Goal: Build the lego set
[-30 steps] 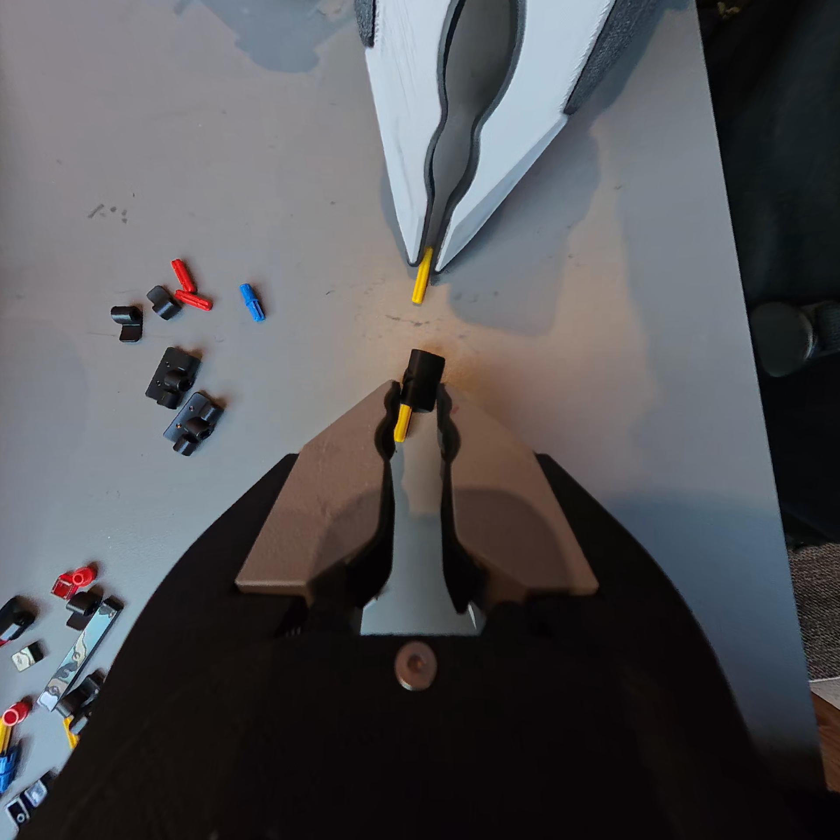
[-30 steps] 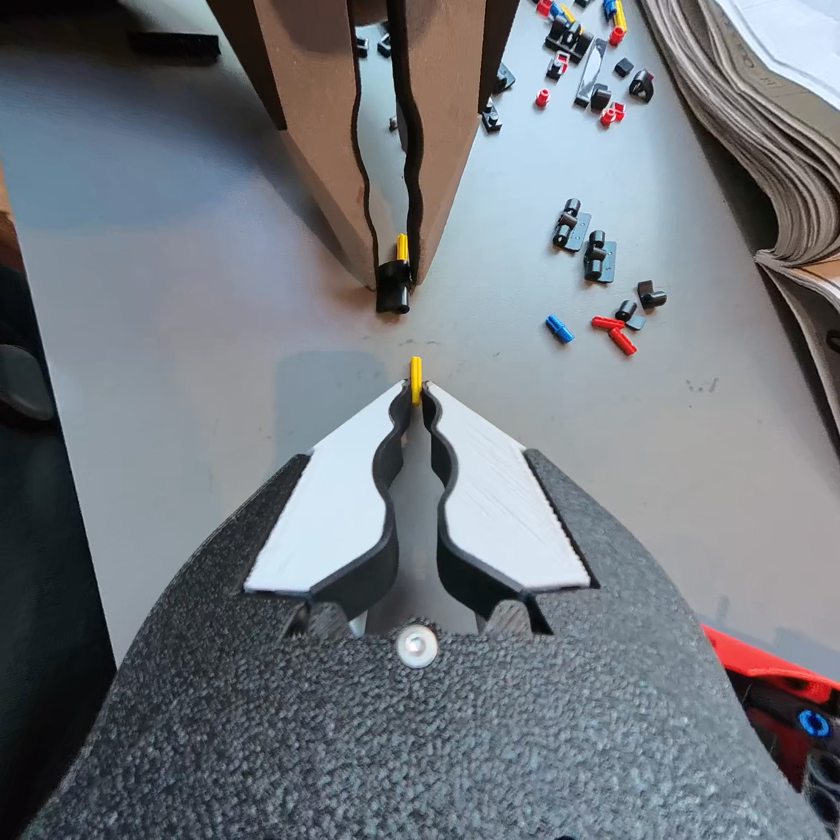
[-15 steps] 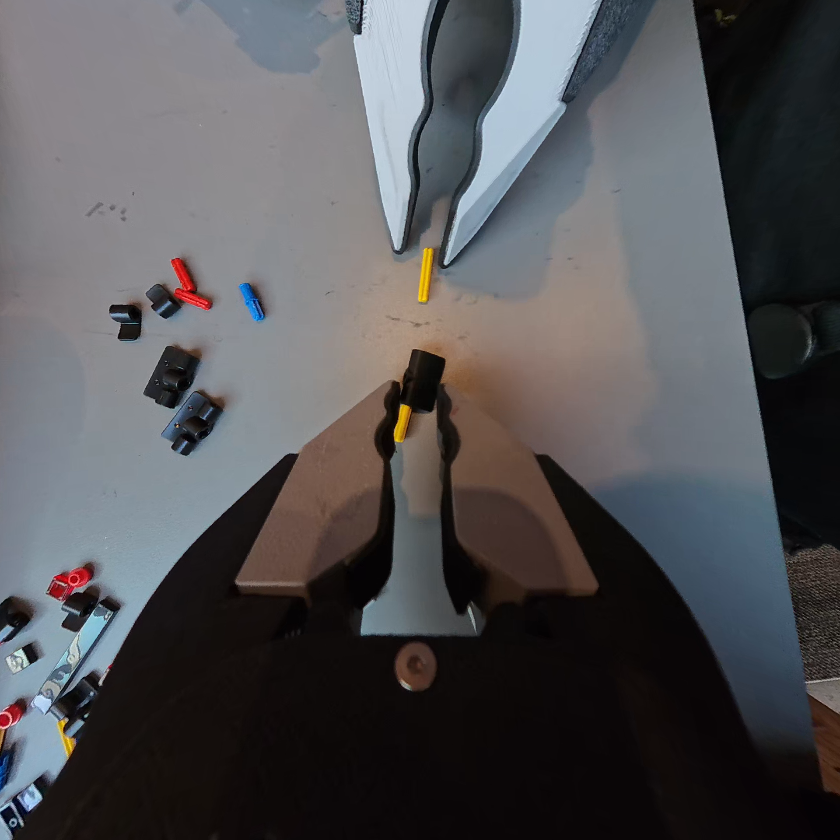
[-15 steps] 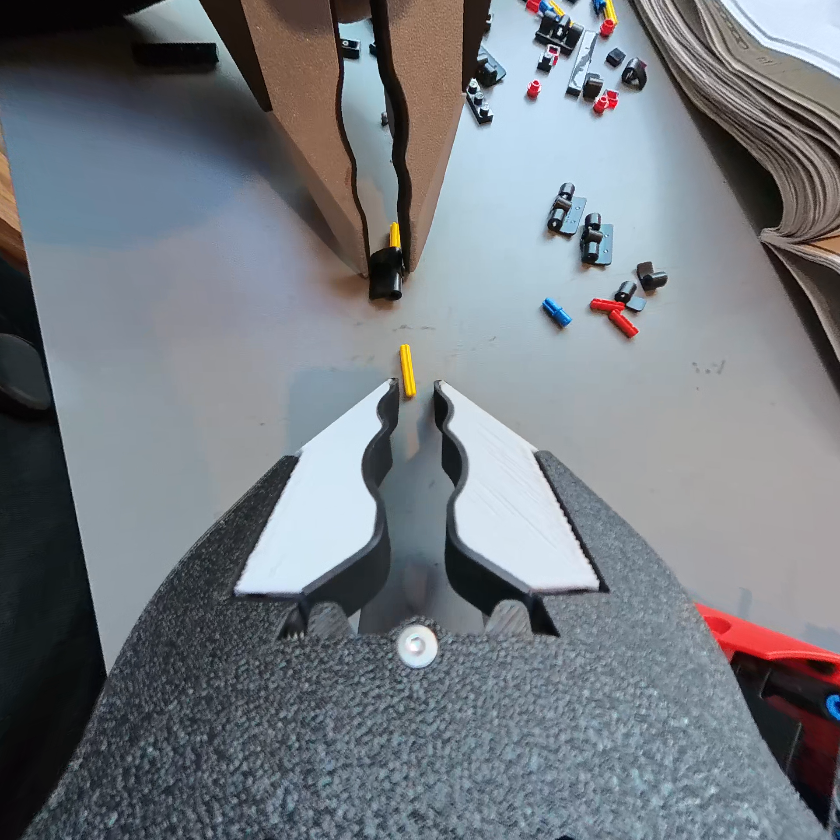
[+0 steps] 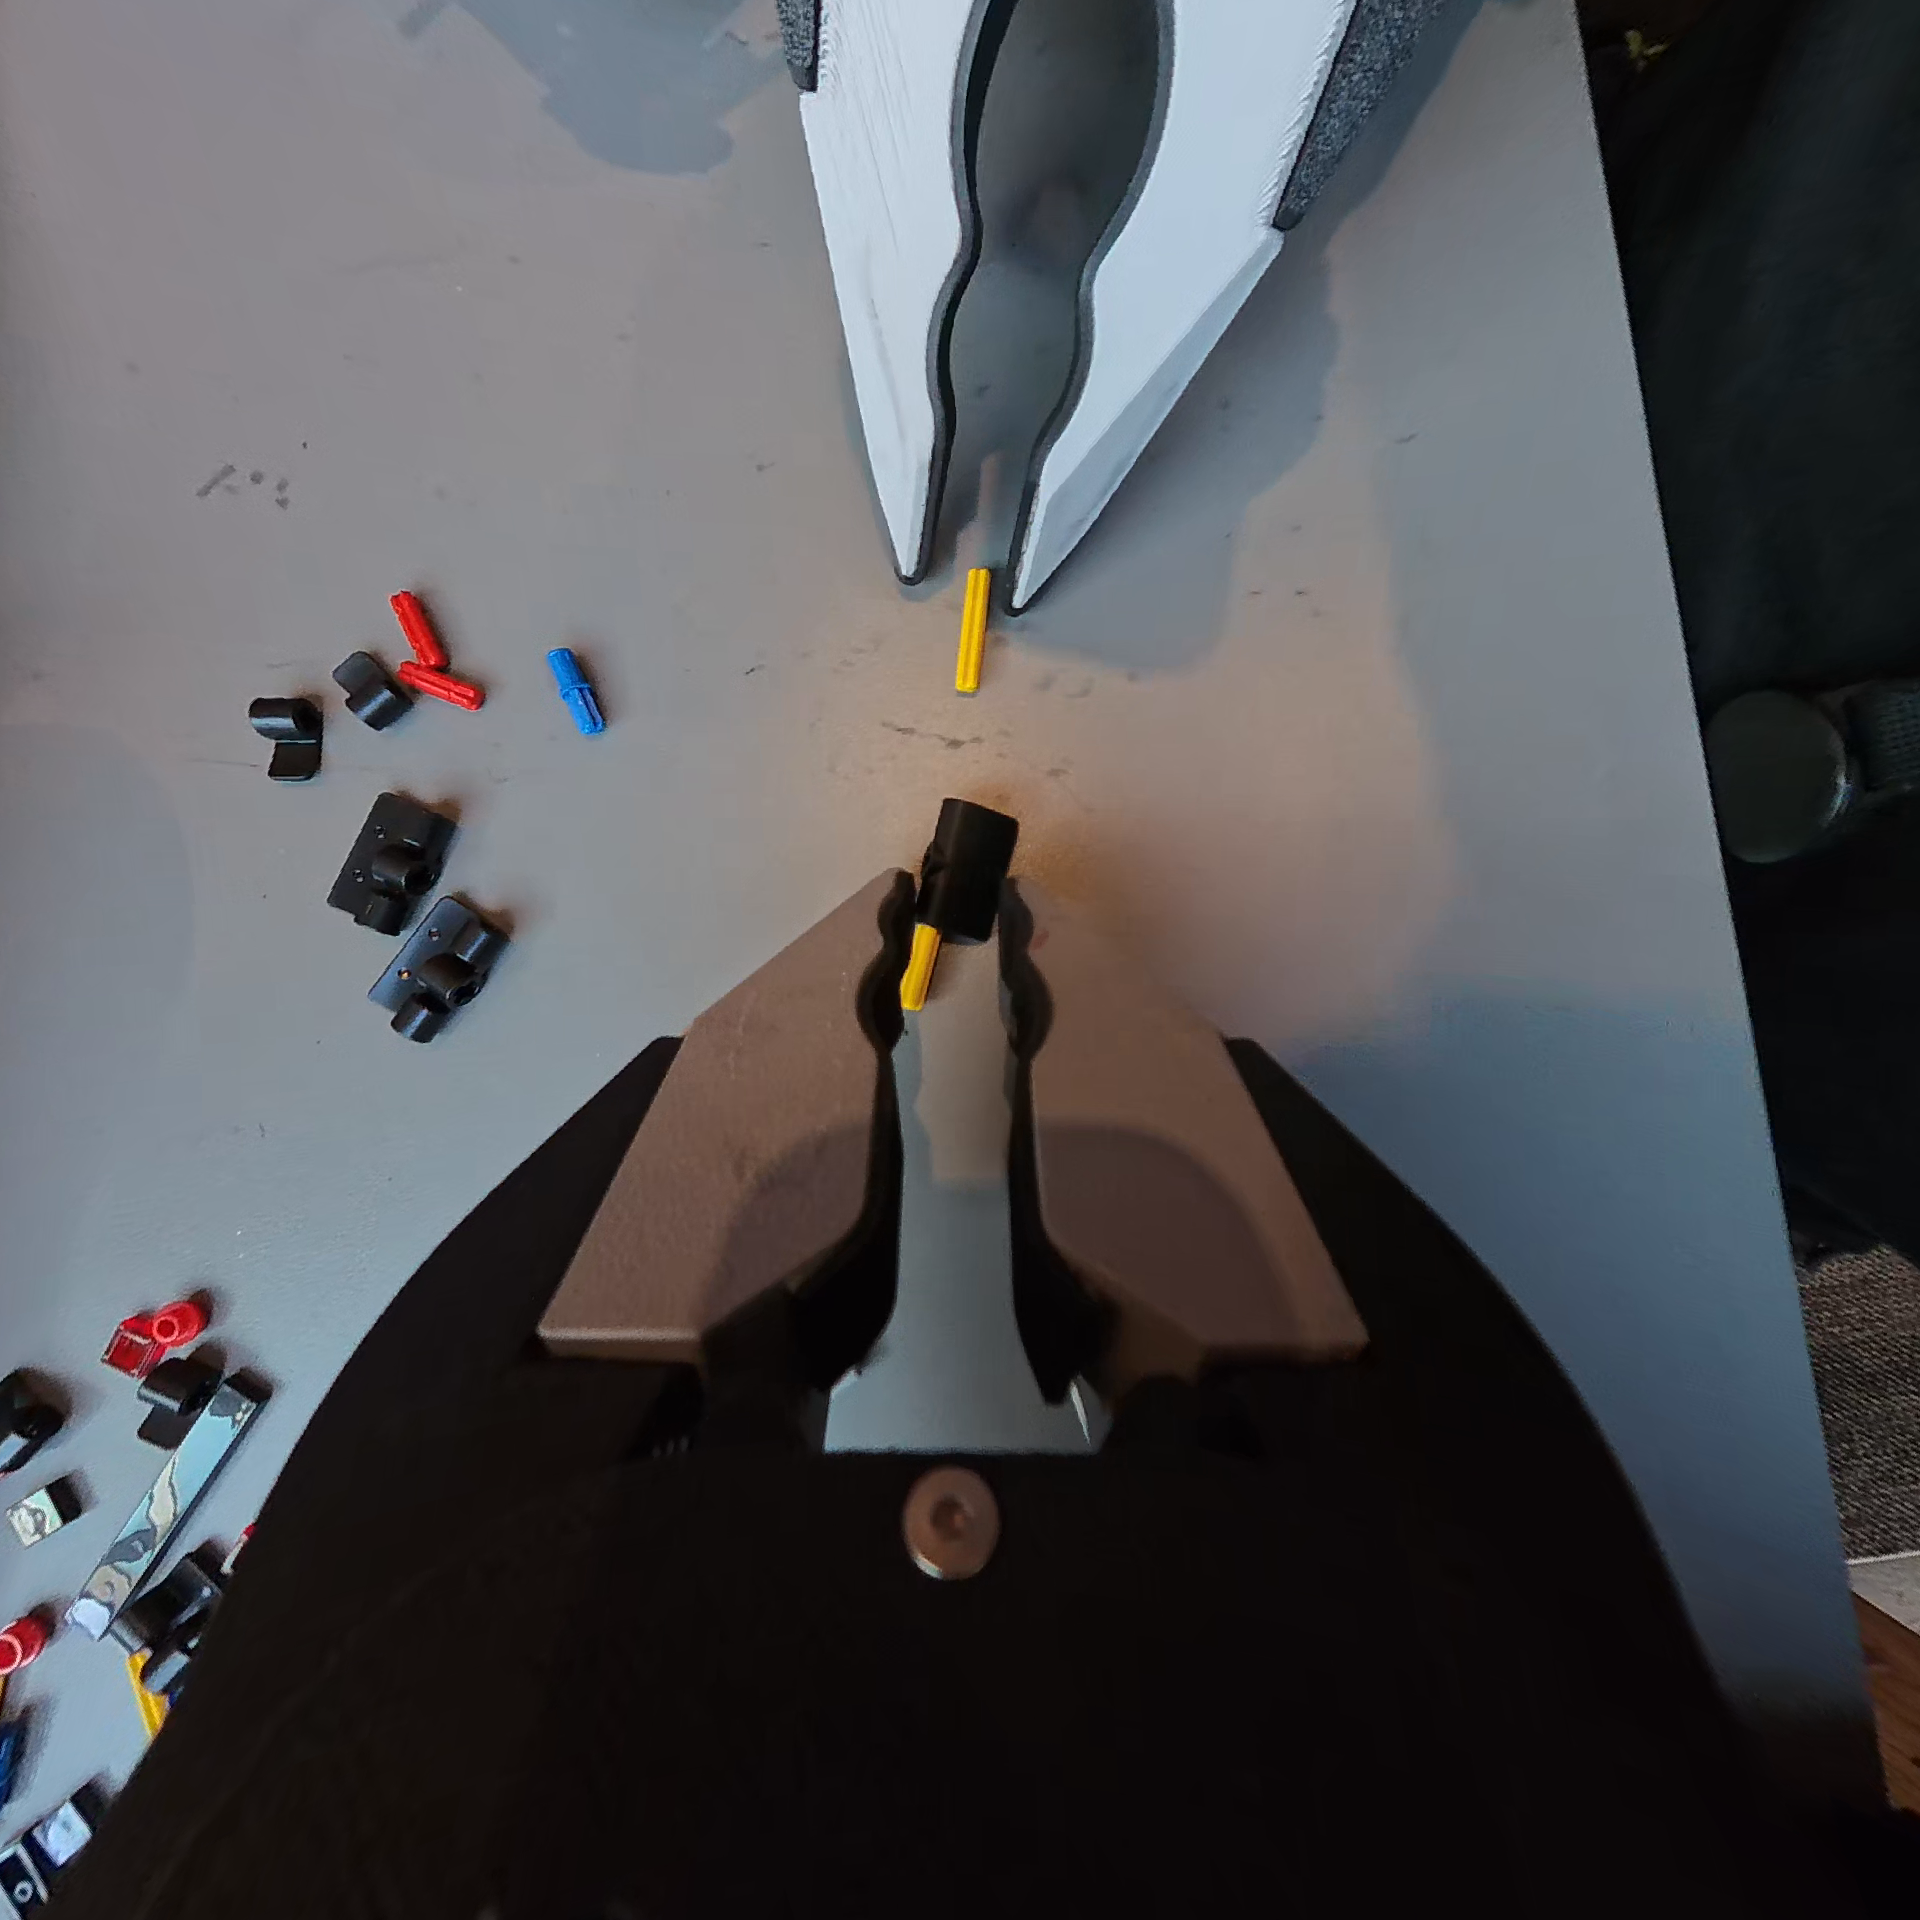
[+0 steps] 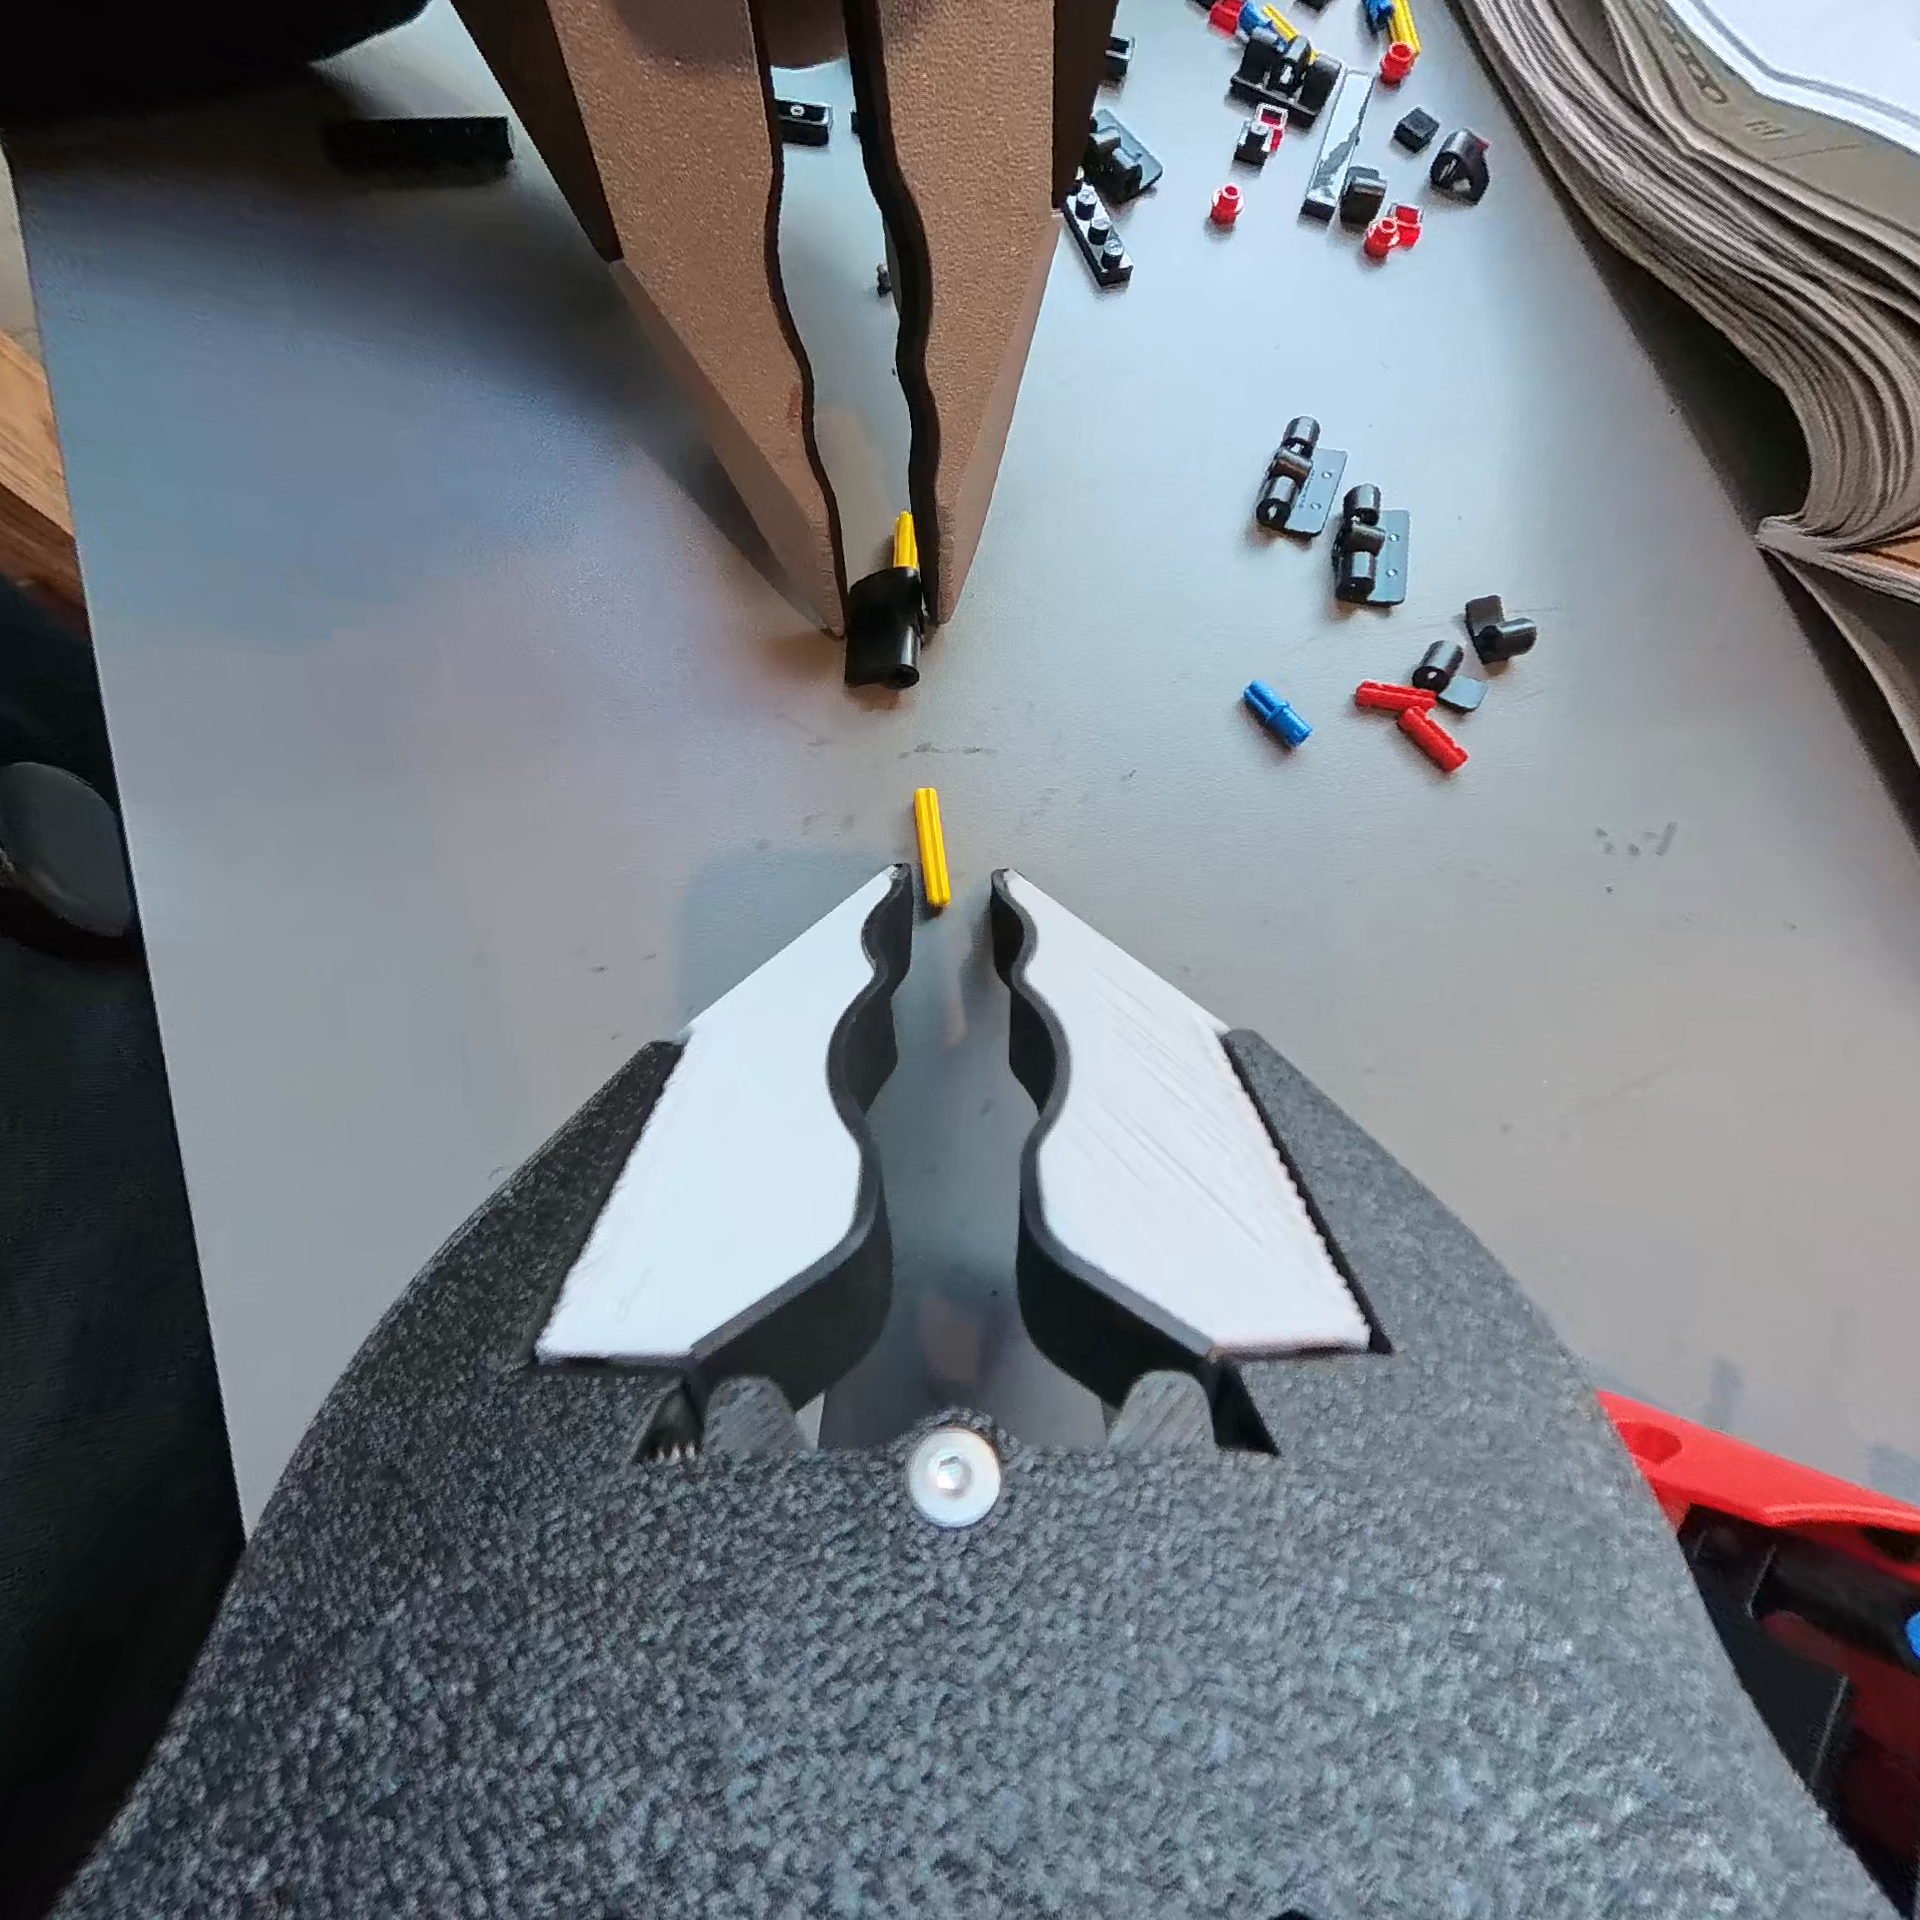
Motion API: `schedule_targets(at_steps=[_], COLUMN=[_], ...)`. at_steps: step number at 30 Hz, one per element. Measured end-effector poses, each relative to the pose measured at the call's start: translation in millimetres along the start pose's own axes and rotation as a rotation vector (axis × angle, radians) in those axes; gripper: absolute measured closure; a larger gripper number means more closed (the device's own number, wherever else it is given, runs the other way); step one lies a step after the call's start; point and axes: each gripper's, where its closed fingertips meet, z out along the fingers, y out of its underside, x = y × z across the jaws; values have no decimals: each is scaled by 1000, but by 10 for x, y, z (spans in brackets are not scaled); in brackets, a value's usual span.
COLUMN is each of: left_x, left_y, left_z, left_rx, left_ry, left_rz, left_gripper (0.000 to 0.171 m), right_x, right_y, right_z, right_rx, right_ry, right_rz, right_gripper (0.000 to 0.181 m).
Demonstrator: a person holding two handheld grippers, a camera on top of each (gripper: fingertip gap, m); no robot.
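Build at an early stage: left hand-held gripper (image 5: 951, 894) clenches a short black cylindrical connector (image 5: 971, 883) with a yellow axle in it; right hand-held gripper (image 6: 948, 883) is released, a loose thin yellow plastic axle (image 6: 931, 847) lying on the grey desk (image 6: 416, 727) at its tips (most small parts unassembled).
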Motion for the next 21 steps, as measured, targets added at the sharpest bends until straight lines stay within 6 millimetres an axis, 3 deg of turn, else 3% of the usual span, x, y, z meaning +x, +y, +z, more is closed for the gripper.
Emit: schedule_targets(at_steps=[11,21], left_x=[-1,-15], left_y=[-3,-7], left_z=[5,-1], left_rx=[1,-10], left_ry=[2,-36], left_rz=[5,110], left_gripper=[158,159], right_x=[-7,14], right_y=[-1,-86], right_z=[-1,-65], right_rx=[5,72], right_ry=[-2,24], right_rz=[-9,-21], right_gripper=[167,167])
